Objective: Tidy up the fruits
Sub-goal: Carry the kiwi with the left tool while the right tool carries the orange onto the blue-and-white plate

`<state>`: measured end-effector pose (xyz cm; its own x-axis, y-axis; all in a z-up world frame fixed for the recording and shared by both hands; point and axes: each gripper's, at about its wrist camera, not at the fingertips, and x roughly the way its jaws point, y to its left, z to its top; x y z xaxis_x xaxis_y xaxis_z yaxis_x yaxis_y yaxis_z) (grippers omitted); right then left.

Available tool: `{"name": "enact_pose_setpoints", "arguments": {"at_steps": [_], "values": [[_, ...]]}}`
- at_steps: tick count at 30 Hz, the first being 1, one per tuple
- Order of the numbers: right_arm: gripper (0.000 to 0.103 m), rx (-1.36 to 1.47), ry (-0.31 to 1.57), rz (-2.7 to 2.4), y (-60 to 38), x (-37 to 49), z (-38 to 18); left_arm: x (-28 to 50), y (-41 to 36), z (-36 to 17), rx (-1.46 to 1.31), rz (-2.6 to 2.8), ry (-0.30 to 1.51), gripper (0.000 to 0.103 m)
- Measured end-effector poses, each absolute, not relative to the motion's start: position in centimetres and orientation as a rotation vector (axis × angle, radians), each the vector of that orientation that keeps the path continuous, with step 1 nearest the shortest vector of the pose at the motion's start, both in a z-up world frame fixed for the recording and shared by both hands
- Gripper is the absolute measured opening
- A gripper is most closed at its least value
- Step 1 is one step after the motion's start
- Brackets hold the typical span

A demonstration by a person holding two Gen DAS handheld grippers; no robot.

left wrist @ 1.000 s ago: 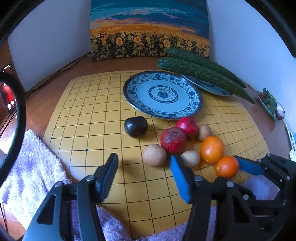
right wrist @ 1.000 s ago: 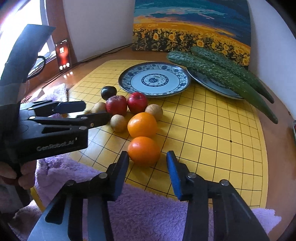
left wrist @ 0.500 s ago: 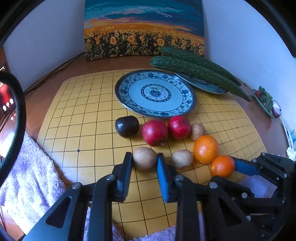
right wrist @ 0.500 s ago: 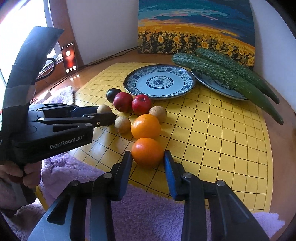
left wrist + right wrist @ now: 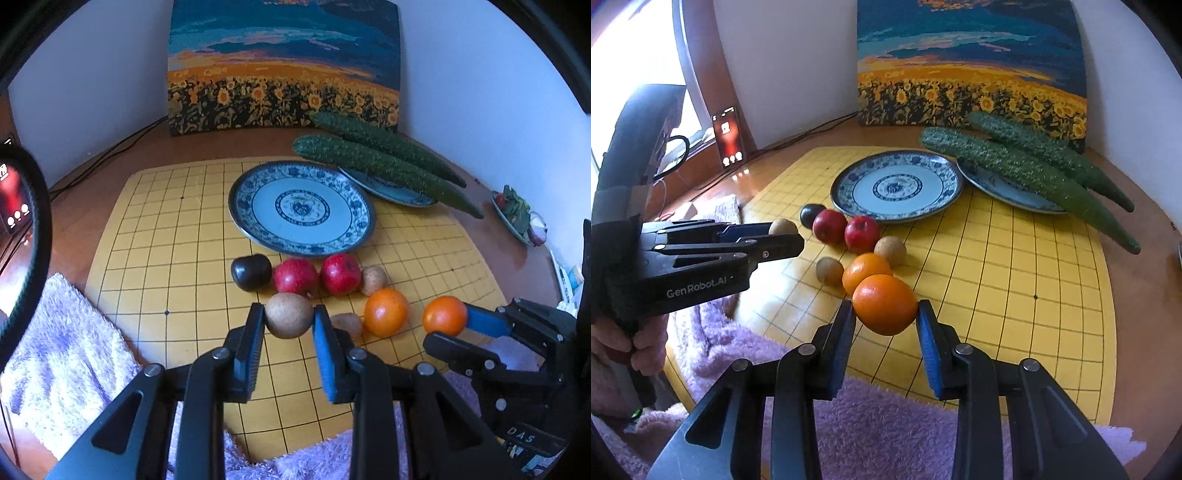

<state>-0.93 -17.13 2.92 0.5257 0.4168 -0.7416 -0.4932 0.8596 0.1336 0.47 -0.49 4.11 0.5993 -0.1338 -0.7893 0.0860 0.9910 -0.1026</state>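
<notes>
Right wrist: "GenRobot.AI" on left gripper (image 5: 783, 236).

Bare yellow grid board (image 5: 1015, 280) lies open to the right of the fruit cluster, between it and the board's right edge. The left half of the board in the left wrist view is bare as well. The patterned plate (image 5: 299, 208) holds nothing, but two red apples (image 5: 317, 275) and a dark plum (image 5: 251, 271) sit just in front of its near rim. Two long cucumbers (image 5: 1027, 166) lie across the second plate (image 5: 1001, 188) behind it. The two grippers stand close side by side over the fluffy towel (image 5: 886, 424).
</notes>
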Motion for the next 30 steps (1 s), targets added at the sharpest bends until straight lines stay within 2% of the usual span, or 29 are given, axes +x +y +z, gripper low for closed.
{"name": "enact_pose_setpoints", "arguments": {"at_steps": [18, 30], "values": [[0.035, -0.131, 0.842, 0.546, -16.3, 4.6, 6.5, 5.9, -0.2, 7.1, -0.051, -0.132, 0.887, 0.028], [0.035, -0.099, 0.866, 0.527, -15.0, 10.0, 5.7, 11.6, -0.7, 5.4, -0.040, -0.129, 0.918, 0.028]]}}
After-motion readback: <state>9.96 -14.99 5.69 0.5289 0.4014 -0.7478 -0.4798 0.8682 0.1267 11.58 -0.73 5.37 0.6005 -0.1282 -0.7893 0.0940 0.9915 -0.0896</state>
